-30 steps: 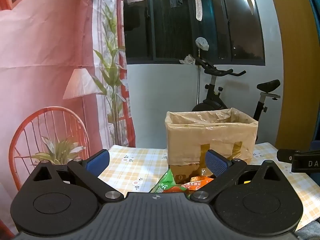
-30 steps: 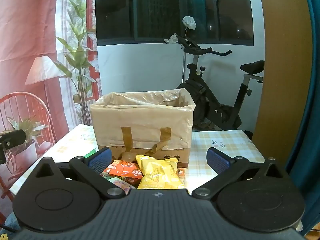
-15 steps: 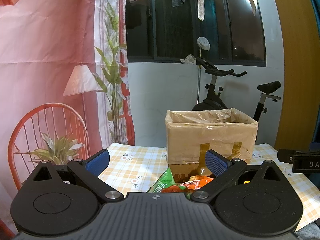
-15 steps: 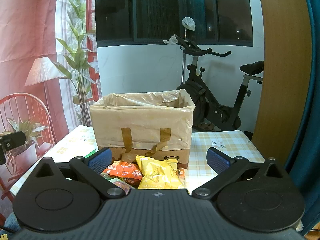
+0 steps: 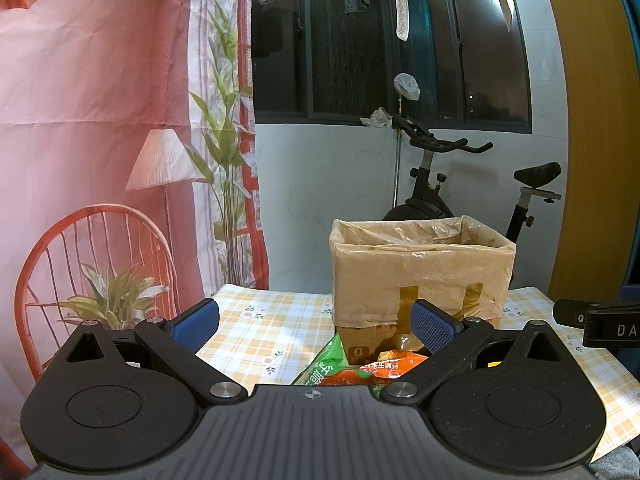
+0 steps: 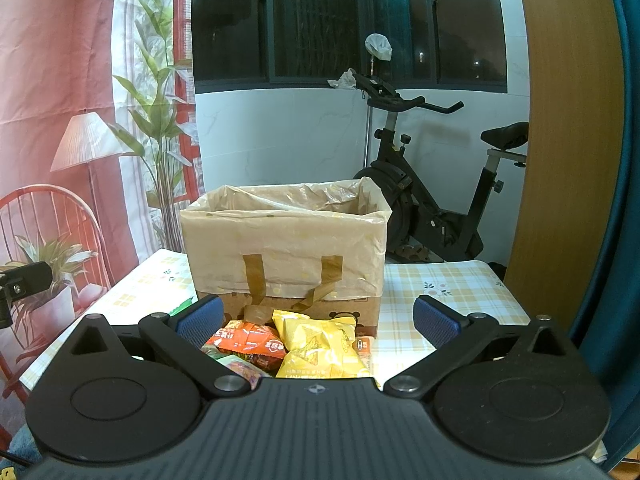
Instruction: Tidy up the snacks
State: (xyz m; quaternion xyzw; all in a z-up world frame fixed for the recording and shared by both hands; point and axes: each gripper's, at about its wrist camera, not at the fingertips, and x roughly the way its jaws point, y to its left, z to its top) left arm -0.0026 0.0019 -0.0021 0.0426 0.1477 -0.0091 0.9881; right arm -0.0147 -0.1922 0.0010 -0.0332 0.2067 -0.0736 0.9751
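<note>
A cardboard box [image 5: 420, 276] lined with a plastic bag stands on the checked tablecloth [image 5: 276, 336]; the right wrist view shows the same box [image 6: 284, 256] straight ahead. Snack packets lie in front of it: a green packet [image 5: 324, 368] and an orange-red packet [image 5: 392, 362] in the left wrist view, an orange packet [image 6: 248, 340] and a yellow chip bag [image 6: 320, 344] in the right wrist view. My left gripper [image 5: 314, 320] is open above the packets, holding nothing. My right gripper [image 6: 318, 316] is open too, over the yellow bag and short of the box.
An exercise bike [image 6: 432, 208] stands behind the table by the white wall. A pink printed backdrop [image 5: 92, 140] with a chair and plant hangs to the left. A wooden panel [image 6: 568, 120] rises on the right. The other gripper's tip [image 5: 596, 322] shows at the right edge.
Both views have tilted up very slightly; the box and packets sit a little lower in frame. Both grippers stay open and nothing on the table has moved.
</note>
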